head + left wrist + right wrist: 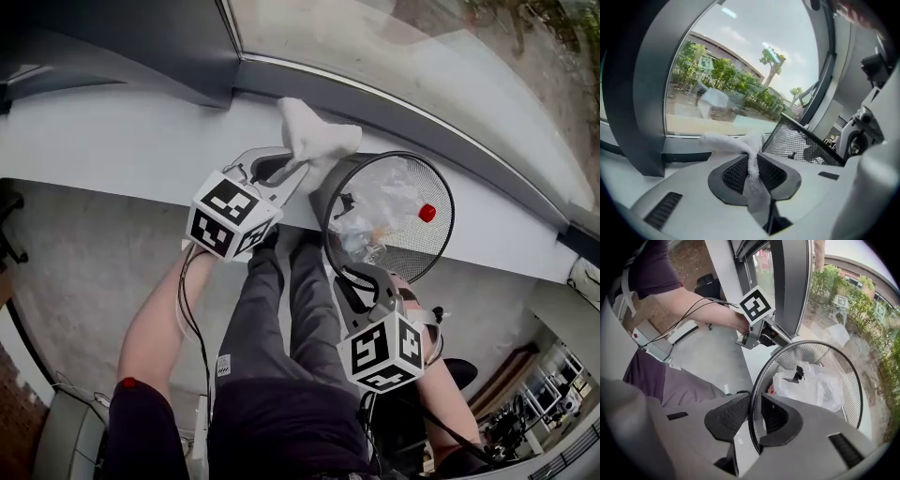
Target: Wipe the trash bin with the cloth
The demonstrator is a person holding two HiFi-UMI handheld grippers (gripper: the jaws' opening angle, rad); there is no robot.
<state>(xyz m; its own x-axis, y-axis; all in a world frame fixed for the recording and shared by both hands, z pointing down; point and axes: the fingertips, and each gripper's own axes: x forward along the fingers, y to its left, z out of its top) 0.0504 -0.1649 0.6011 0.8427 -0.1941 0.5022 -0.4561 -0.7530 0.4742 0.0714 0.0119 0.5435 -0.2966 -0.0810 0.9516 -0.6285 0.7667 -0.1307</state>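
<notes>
**Figure: head view with both gripper views.** The trash bin [419, 255], a black wire-mesh basket, stands on the white window ledge [112, 141], close under the glass. Inside it lie crumpled clear plastic [373, 214] and a small red object [427, 213] (what the red object is cannot be made out).

The right gripper [354, 275] meets the bin on the side nearest the person and points steeply down. Its fingers [729, 418] are closed on the bin's rim. The wire edge and the mesh wall run between the two dark pads, one pad outside the bin and the other inside.

The left gripper [292, 176] is held beside the bin, on the side away from the right gripper and just off the rim. Its fingers [733, 176] pinch the cloth [317, 136], a white terry cloth. A twisted strip of the cloth is squeezed between the pads. The loose remainder bunches out past the fingertips, above the ledge and close to the bin's rim. No view shows whether the cloth touches the bin.

In the left gripper view the bin's mesh wall appears just beside the cloth. The person's grey trousers [281, 328] show below the ledge, on the near side of the bin.
</notes>
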